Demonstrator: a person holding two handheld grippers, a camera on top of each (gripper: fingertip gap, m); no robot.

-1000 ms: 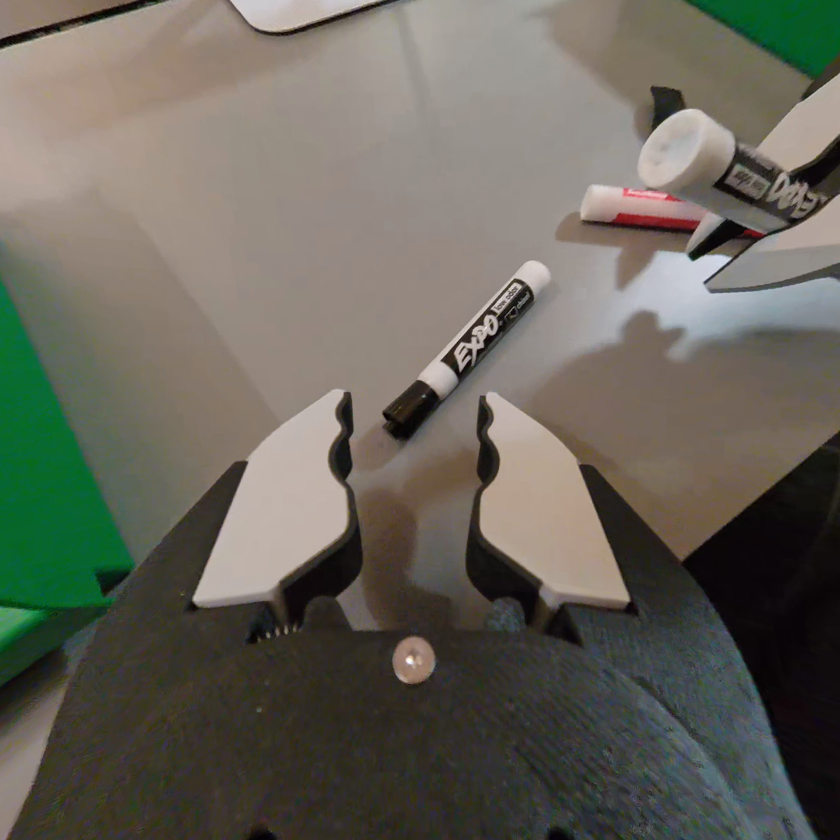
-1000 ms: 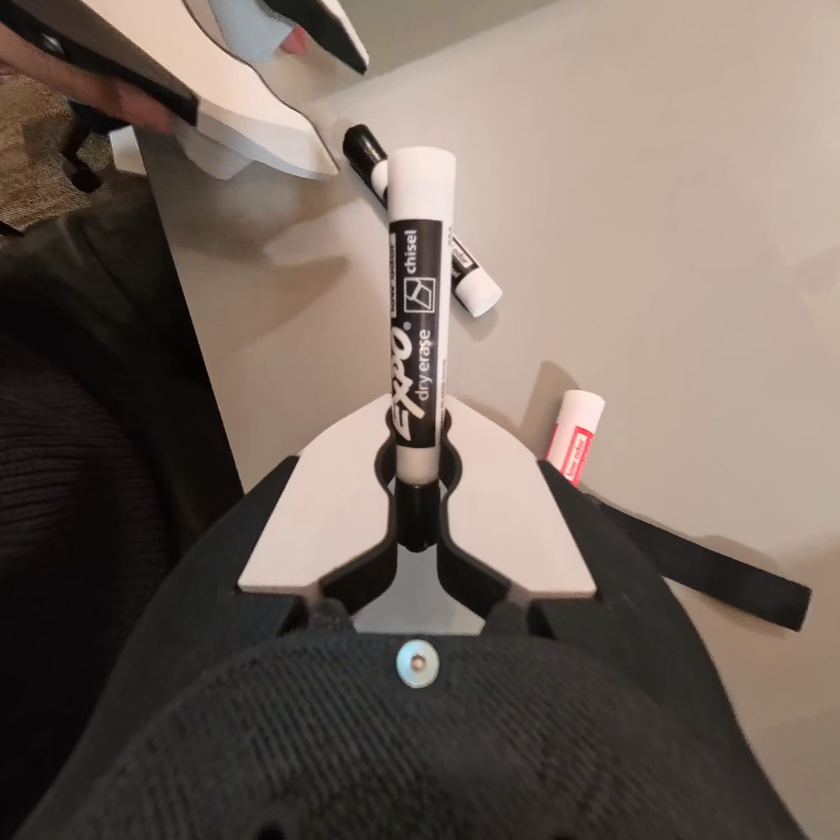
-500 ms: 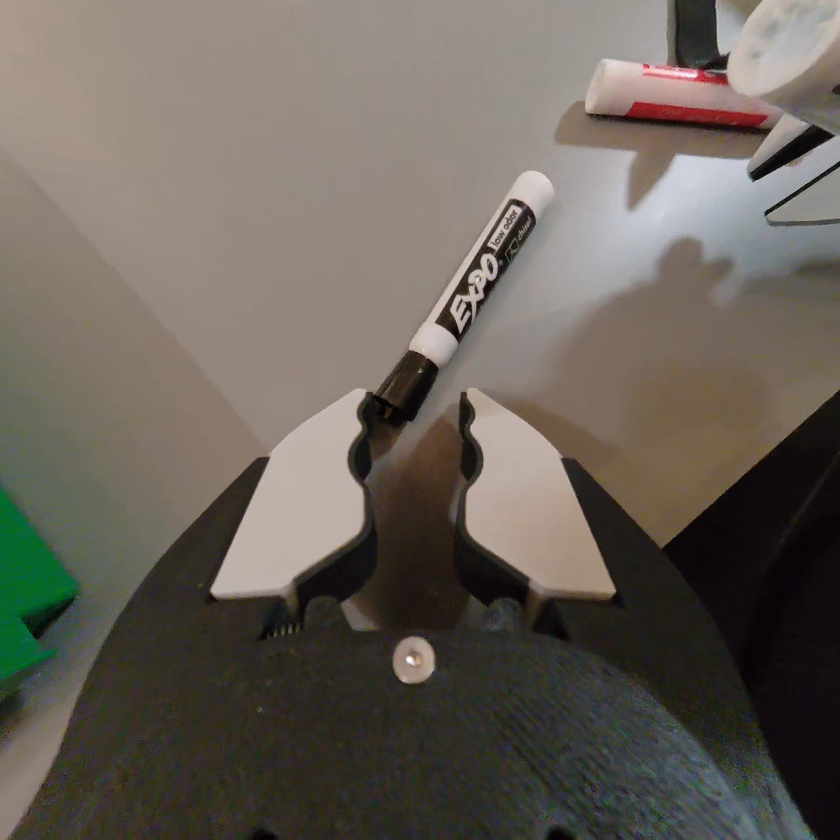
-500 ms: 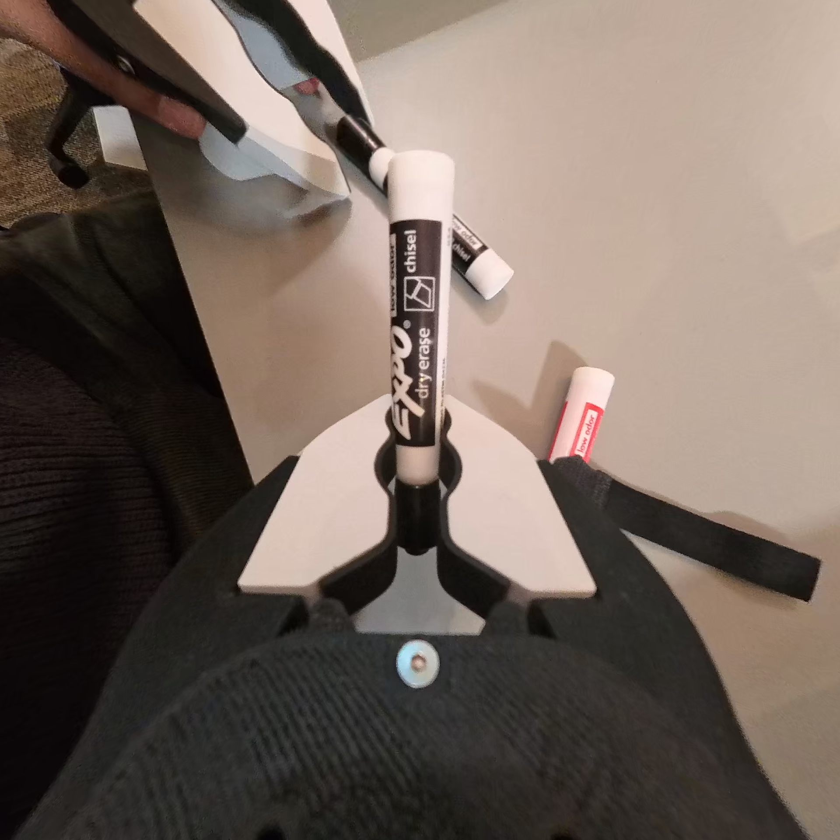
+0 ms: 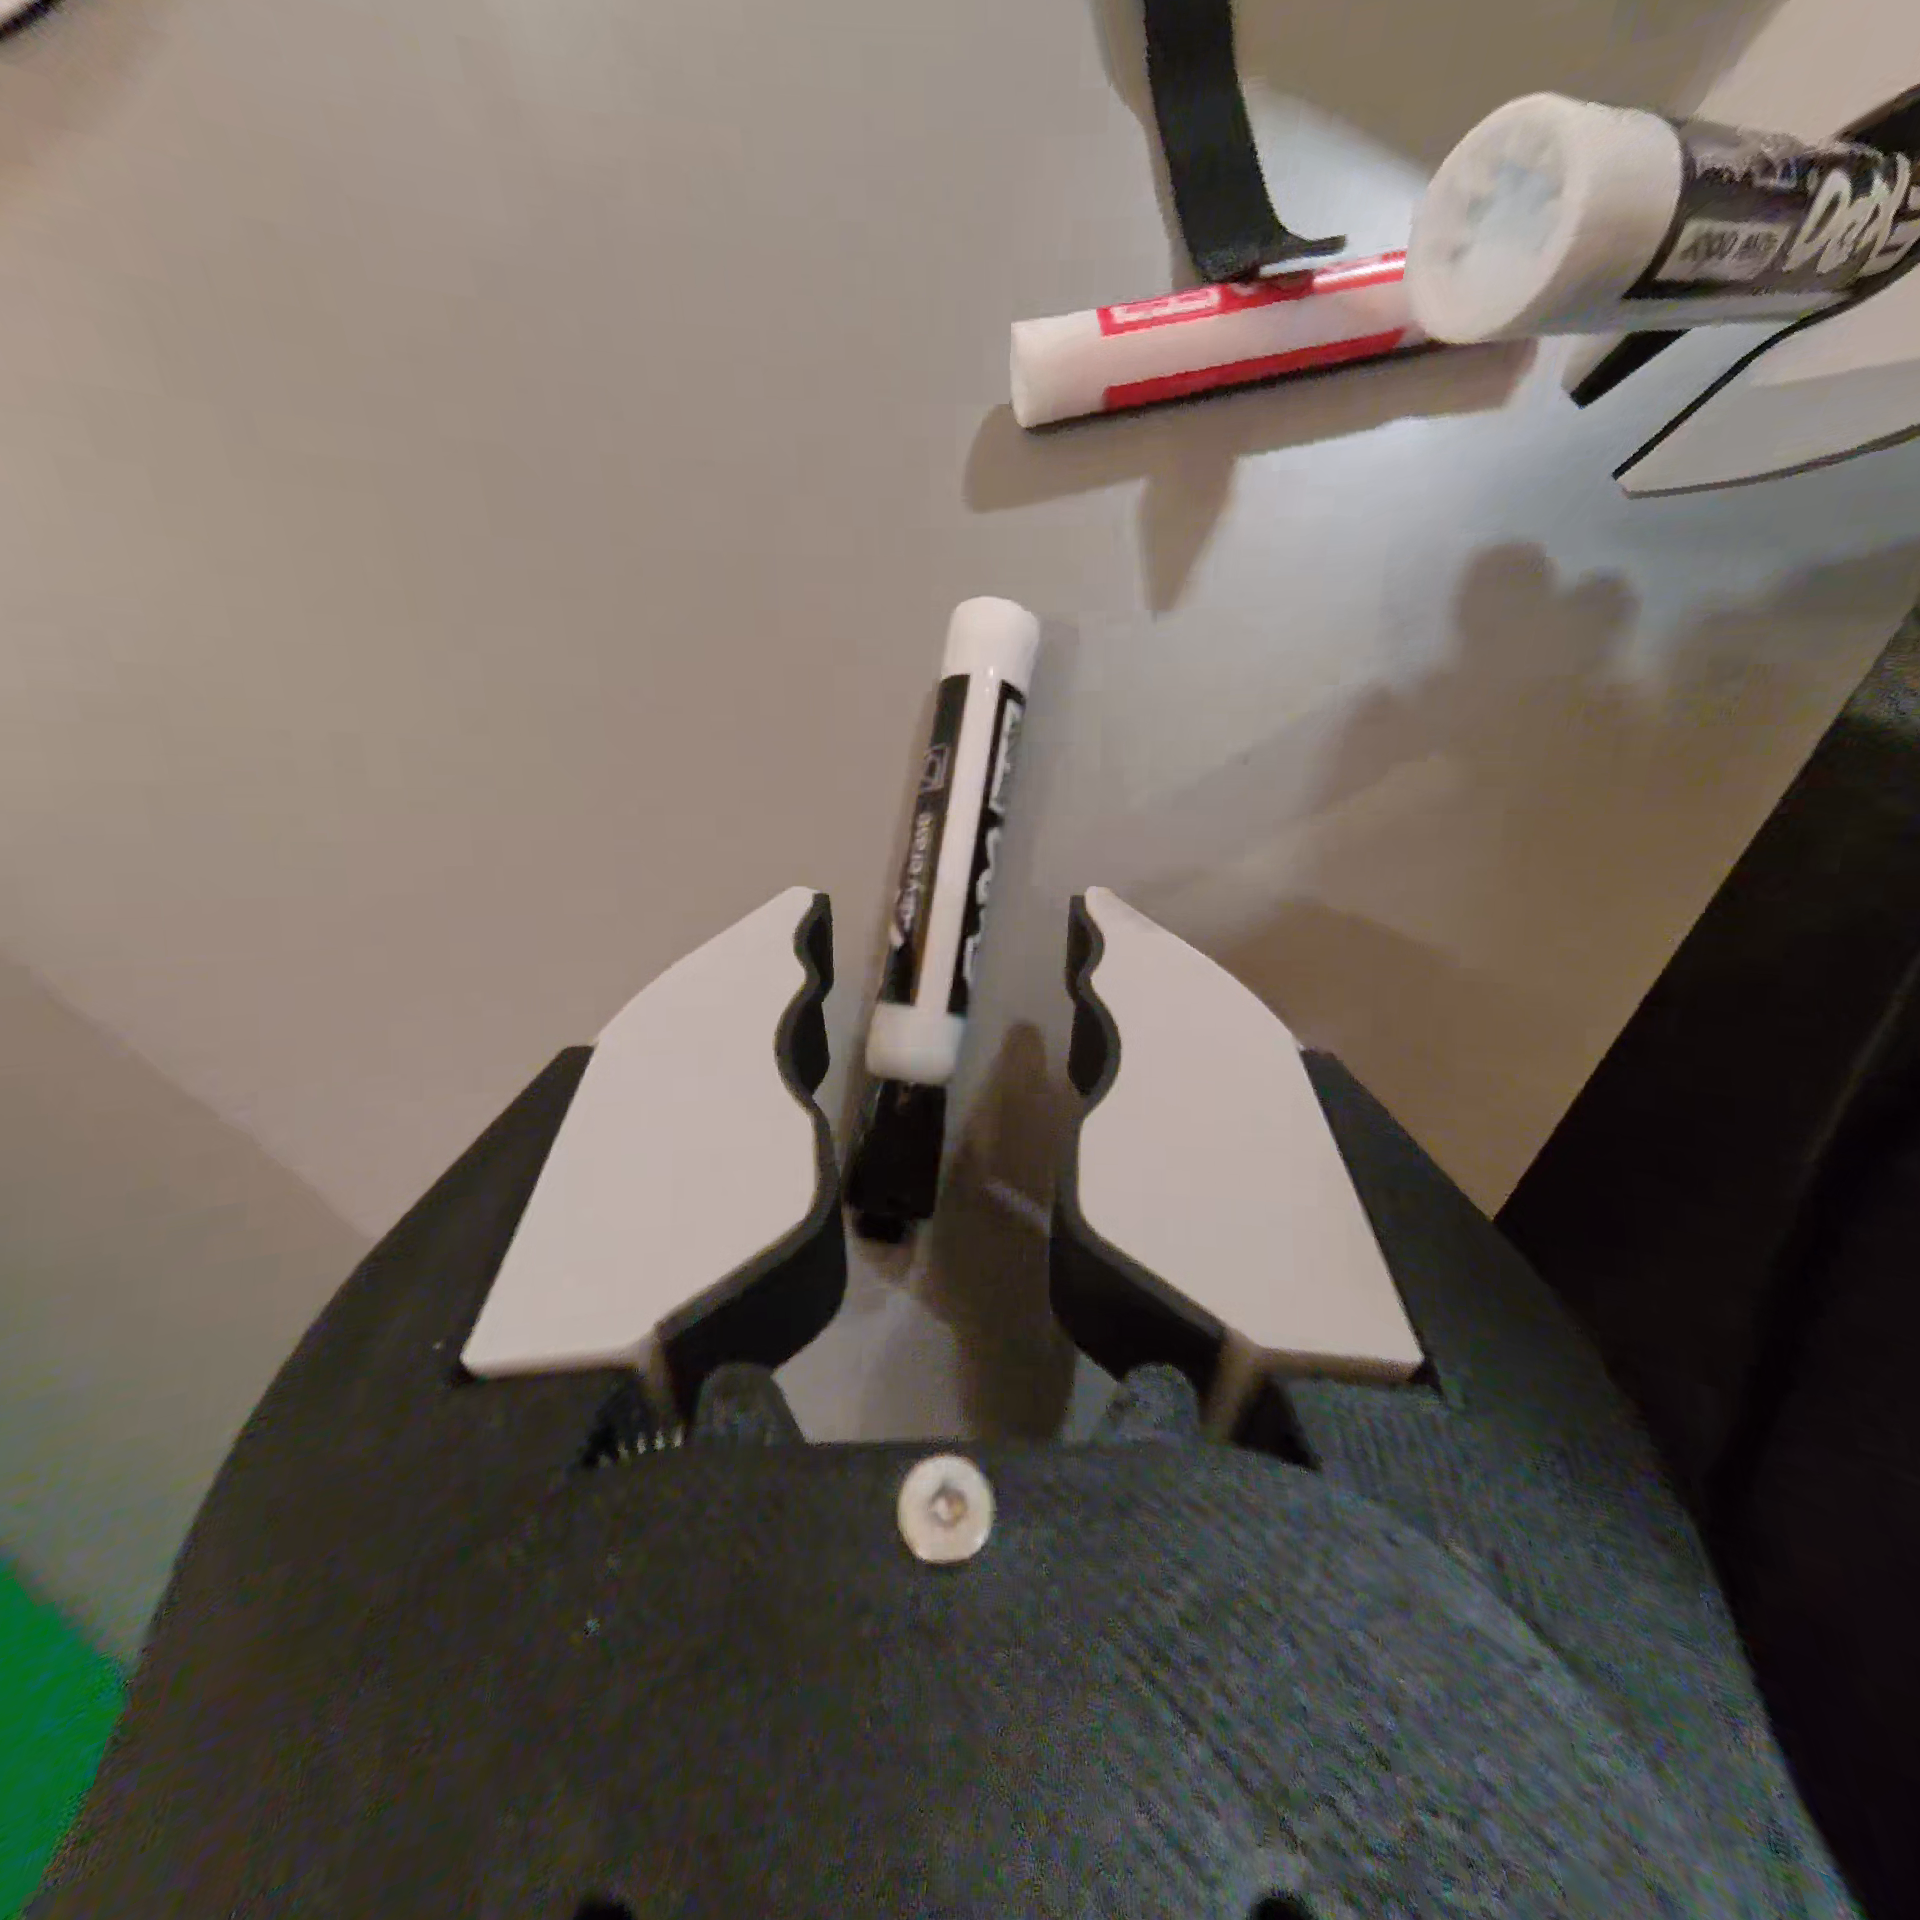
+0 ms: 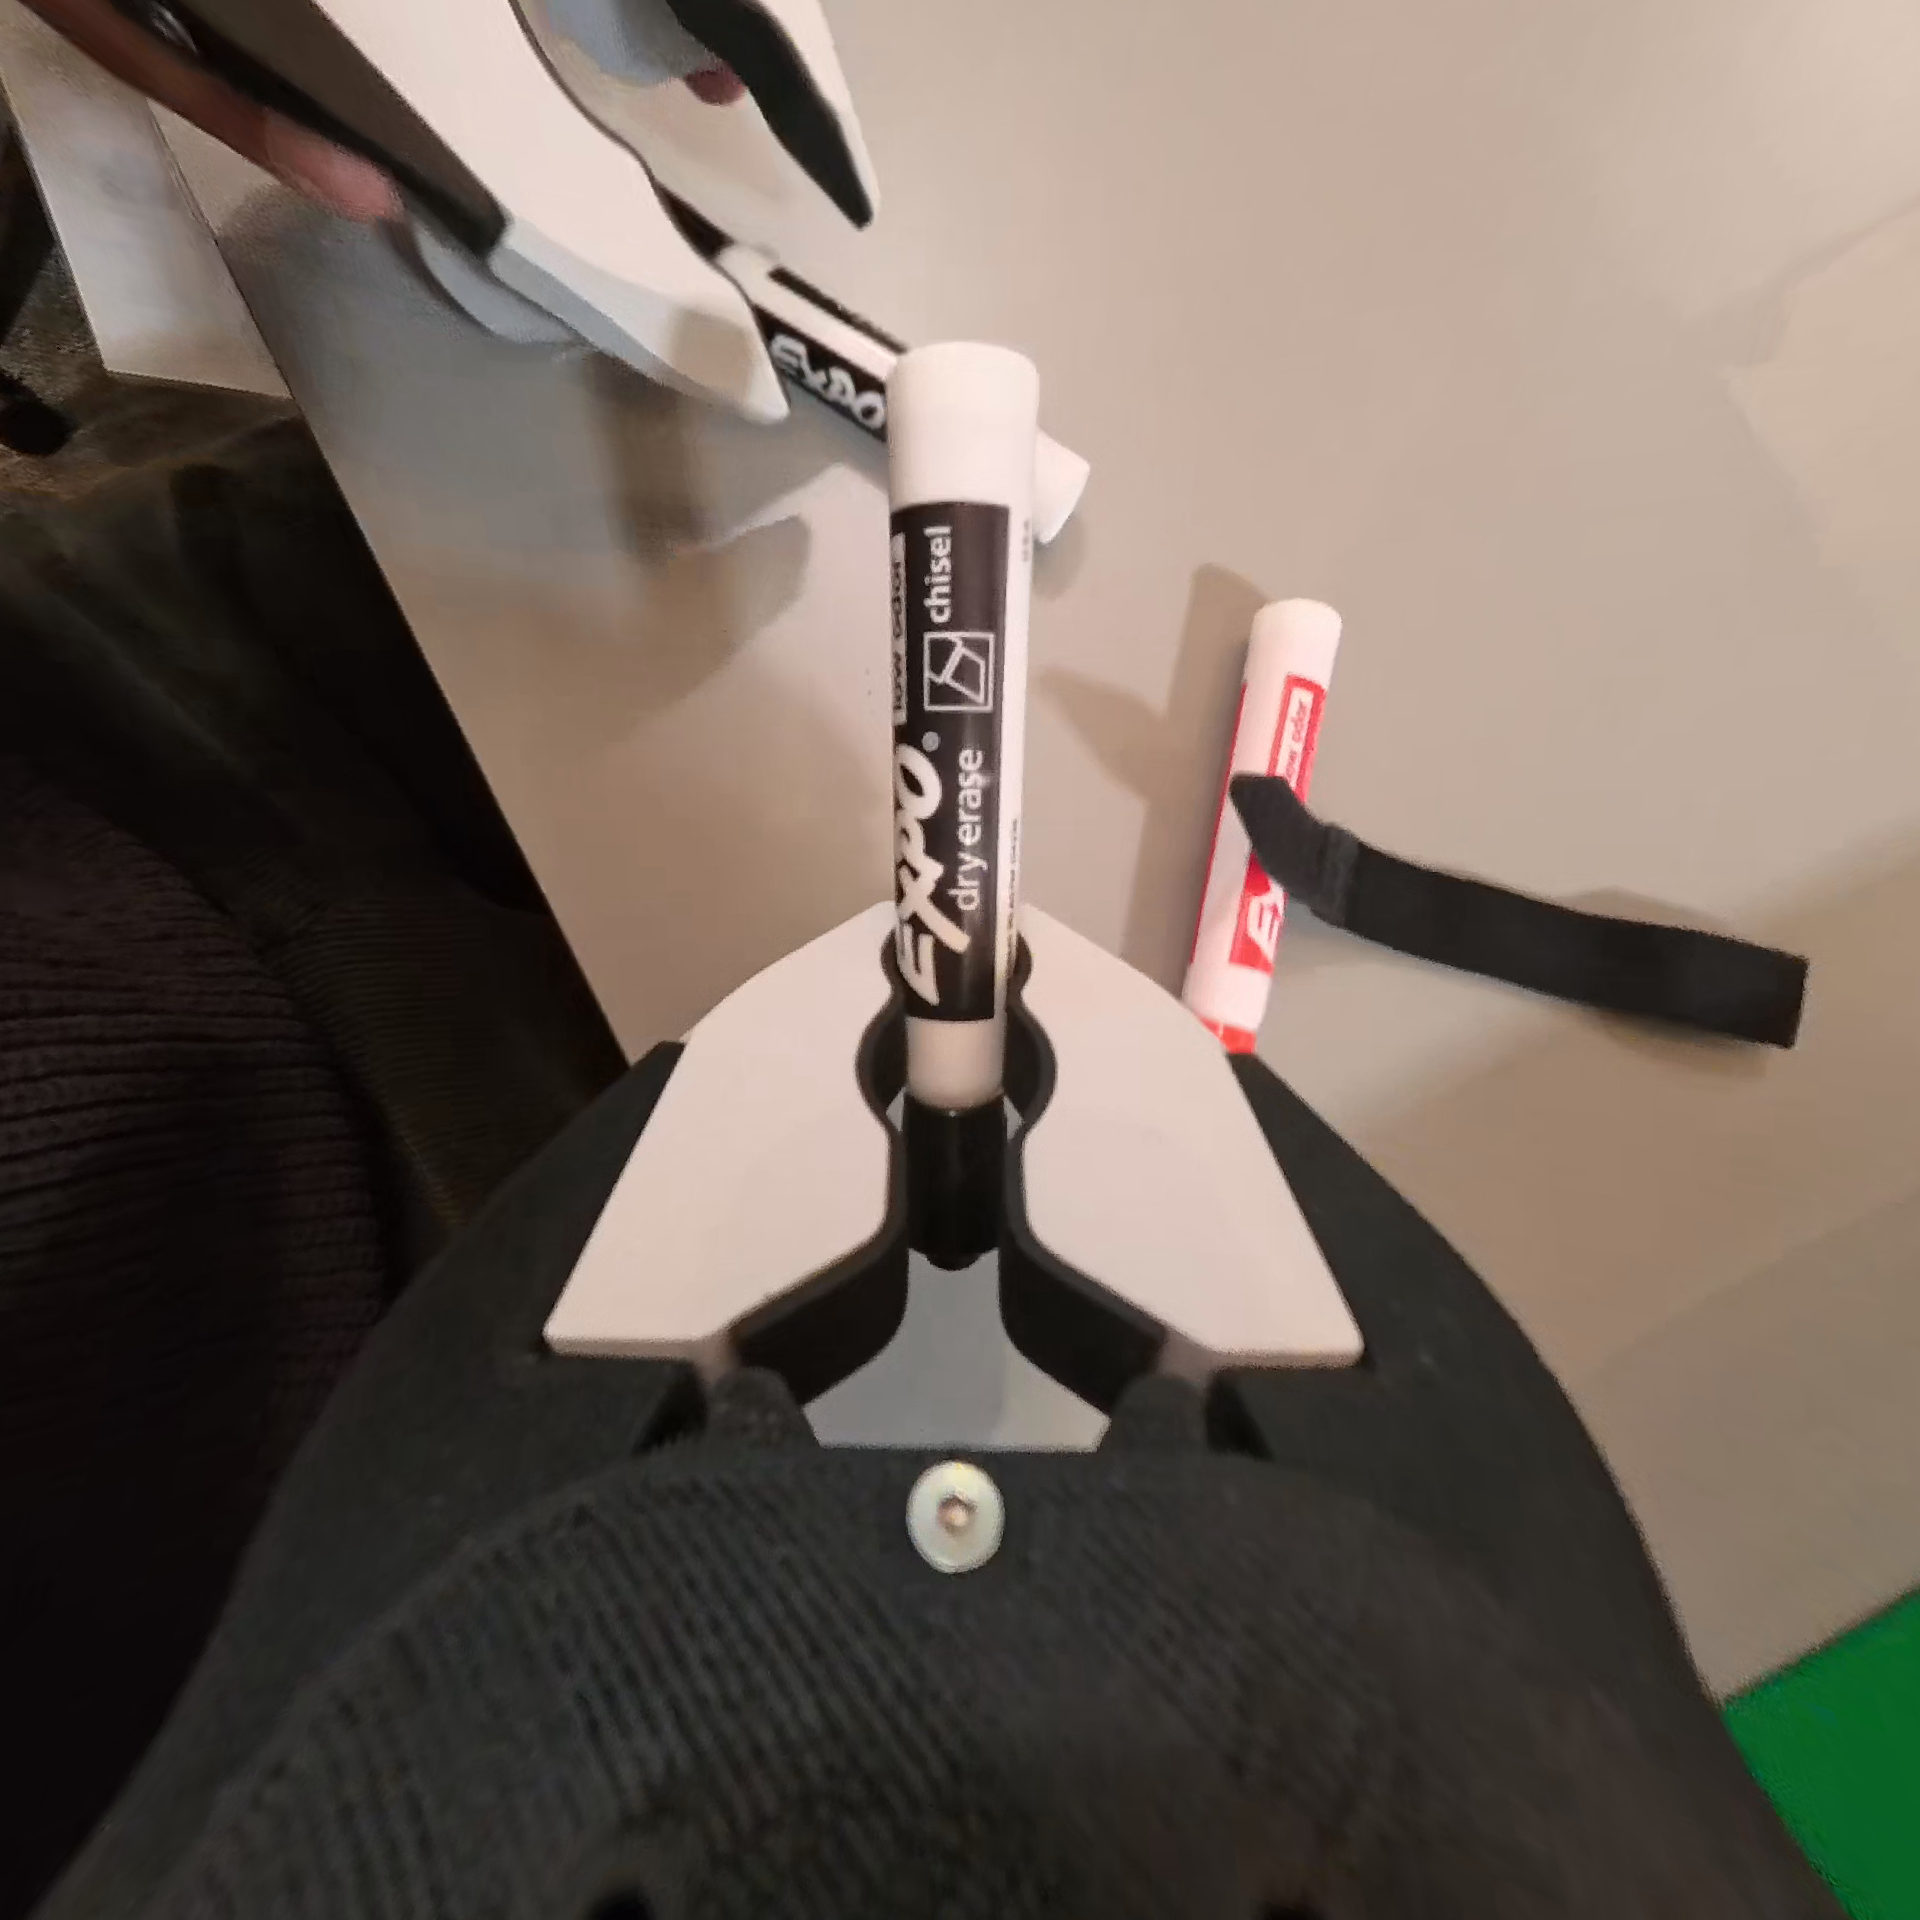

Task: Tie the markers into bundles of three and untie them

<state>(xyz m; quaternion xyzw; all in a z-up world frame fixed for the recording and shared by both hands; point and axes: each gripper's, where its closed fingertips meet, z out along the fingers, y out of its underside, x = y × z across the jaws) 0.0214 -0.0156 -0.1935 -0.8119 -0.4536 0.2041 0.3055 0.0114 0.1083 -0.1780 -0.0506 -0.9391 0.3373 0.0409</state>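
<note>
Left wrist view, my left gripper (image 5: 948,987): I see its jaws spread apart, straddling a black marker (image 5: 961,831) without pinching it.
Left wrist view, black marker: it lies on the grey table (image 5: 468,520), black cap end deep between my fingers, close against the left one; its white end points away from me.
Left wrist view, red marker (image 5: 1216,348): it lies flat on the table farther out, to the right, well apart from the black one.
Left wrist view, strap (image 5: 1210,145): a black band whose end rests across the red marker.
Left wrist view, upper right: my right gripper holds a second black marker (image 5: 1662,218), its white end toward the camera.
Right wrist view, my right gripper (image 6: 954,1039): clenched on the second black marker (image 6: 954,727), which stands out straight along the fingers, black cap inward.
Right wrist view, red marker (image 6: 1262,821): on the table just right of my fingers, with the strap (image 6: 1538,925) crossing it.
Right wrist view, upper left: my left gripper (image 6: 790,301) sits over the lying black marker (image 6: 831,364) near the table edge.
</note>
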